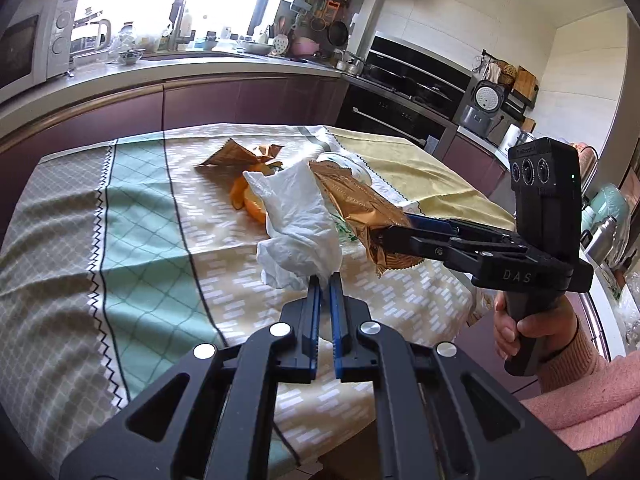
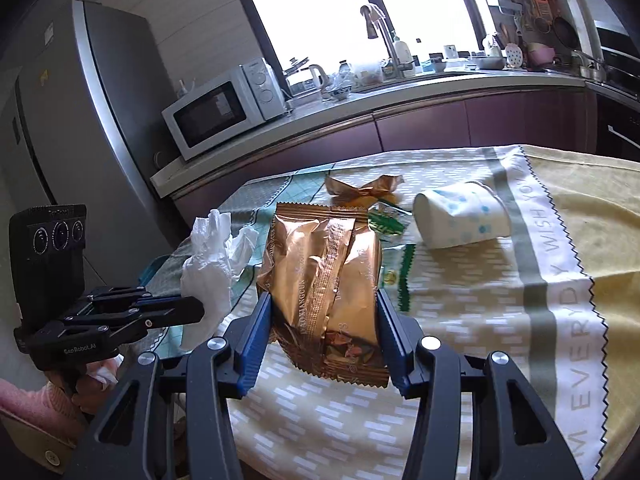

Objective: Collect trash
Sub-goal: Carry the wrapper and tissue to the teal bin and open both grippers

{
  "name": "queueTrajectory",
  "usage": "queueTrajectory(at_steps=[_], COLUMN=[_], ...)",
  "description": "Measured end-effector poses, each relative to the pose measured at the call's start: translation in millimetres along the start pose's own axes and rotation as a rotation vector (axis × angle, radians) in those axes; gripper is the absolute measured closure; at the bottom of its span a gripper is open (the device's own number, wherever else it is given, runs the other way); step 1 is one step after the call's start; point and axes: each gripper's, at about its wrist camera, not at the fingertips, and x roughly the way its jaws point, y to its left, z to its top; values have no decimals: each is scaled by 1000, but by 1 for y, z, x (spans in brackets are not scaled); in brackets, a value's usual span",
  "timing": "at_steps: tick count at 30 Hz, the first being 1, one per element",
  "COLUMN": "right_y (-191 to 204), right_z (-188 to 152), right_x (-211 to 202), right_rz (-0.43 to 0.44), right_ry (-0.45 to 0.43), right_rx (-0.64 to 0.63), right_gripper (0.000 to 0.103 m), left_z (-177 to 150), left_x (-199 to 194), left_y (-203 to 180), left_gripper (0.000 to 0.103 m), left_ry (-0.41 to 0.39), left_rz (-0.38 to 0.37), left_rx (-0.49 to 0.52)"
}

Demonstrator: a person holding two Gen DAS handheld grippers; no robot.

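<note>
While both grippers are loaded and lifted off the cloth, the risk sits in how little each one holds. Left gripper [image 1: 325, 280]: jaws pinched nearly together on the bottom twist of a crumpled white plastic bag [image 1: 298, 224], which stands up above the tips. Only a thin tail of film is between the pads; my guess is that a jerk or a snag on the neighbouring packet could pull it free.

Right gripper [image 2: 324, 308]: jaws about half wide, clamped across the sides of a shiny gold foil snack packet [image 2: 320, 272]. Foil is slick and the packet looks puffed, so it may crush, slip downward or rotate out if swung. The left view shows the packet and the white bag just beside each other, possibly touching; moving the hands apart carelessly could drag one against the other.

Farther out on the patterned tablecloth [image 2: 460, 320] more trash is waiting: a green printed wrapper [image 2: 386, 226] partly under the held packet, a torn gold foil wrapper [image 2: 360, 188], orange peel [image 1: 250, 200], and a white paper cup with blue dots [image 2: 464, 216] lying on its side. That cup could roll if the cloth is tugged or brushed. No bin shows in either view, so where the load goes cannot be told.
</note>
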Motion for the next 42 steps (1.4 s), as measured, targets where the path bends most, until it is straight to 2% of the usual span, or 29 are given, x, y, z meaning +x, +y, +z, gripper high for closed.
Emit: queueTrajectory(at_steps=[6, 24, 32, 42], right_y=[38, 175, 224, 276], right_z=[8, 38, 43, 52], right_x=[25, 115, 154, 206], right_rz=[78, 334, 413, 442], right_ry=[25, 150, 209, 273], right_rx=[-70, -324, -388, -432], right_gripper=[54, 54, 54, 54], left_z=[-14, -64, -79, -93], left_x=[-44, -174, -204, -214], left_y=[25, 147, 194, 252], left_gripper=[98, 98, 97, 98], left_ry=[-45, -163, -169, -135], left_rz=[90, 430, 538, 625], left_rx=[-47, -294, -363, -451])
